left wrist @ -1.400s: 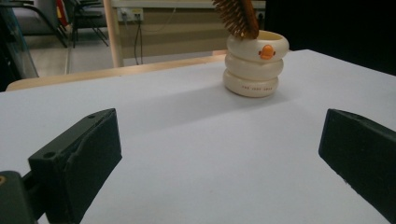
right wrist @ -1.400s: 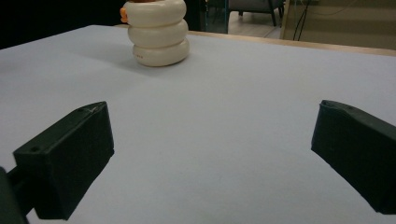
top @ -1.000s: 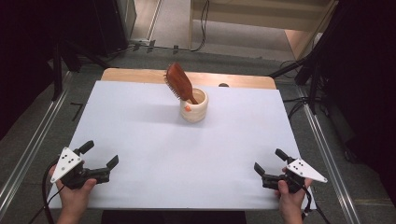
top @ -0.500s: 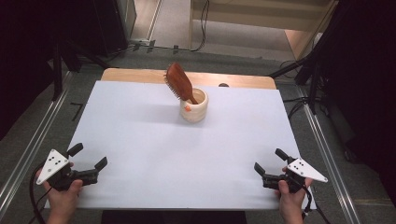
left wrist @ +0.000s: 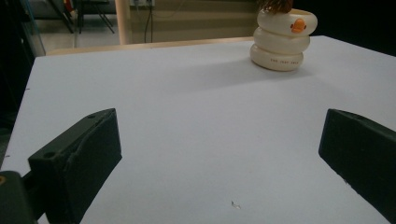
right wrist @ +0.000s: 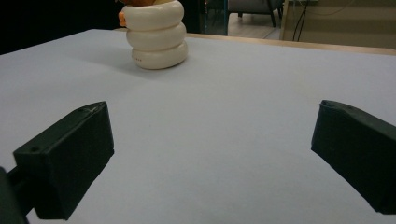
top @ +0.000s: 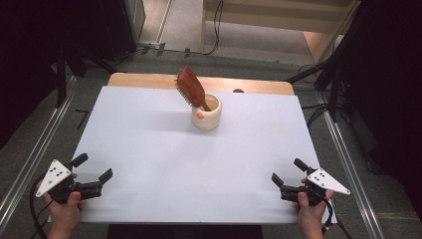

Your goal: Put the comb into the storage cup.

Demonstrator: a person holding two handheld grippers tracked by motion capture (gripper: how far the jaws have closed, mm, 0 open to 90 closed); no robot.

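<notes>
From the high view we see the whole white table (top: 149, 149), with the cream ribbed holder (top: 206, 113) standing toward its far middle, well apart from both grippers. A wooden hairbrush (top: 191, 88) sits in the holder handle-down, its head leaning up and to the left, bristles facing down-left. We hold the left gripper (top: 92, 174) at the near left corner of the table and the right gripper (top: 288, 172) at the near right corner, each in a hand (top: 63, 215) that comes in from the bottom edge; the right hand (top: 311, 216) grips its tool the same way. Both point inward across the sheet, and both hover released, jaws spread wide with nothing between them.

The gripper views give us what the high view cannot. In the left gripper view the holder (left wrist: 283, 39) shows as three stacked rings with a small orange duck face near the rim and a line of tiny print on the bottom ring, too small for us to read; just the brown base of the brush (left wrist: 275, 4) pokes into the top edge. In the right gripper view the holder (right wrist: 157, 35) stands at upper left, the orange bit turned to its left side. Bare white surface lies between each pair of black jaws.
</notes>
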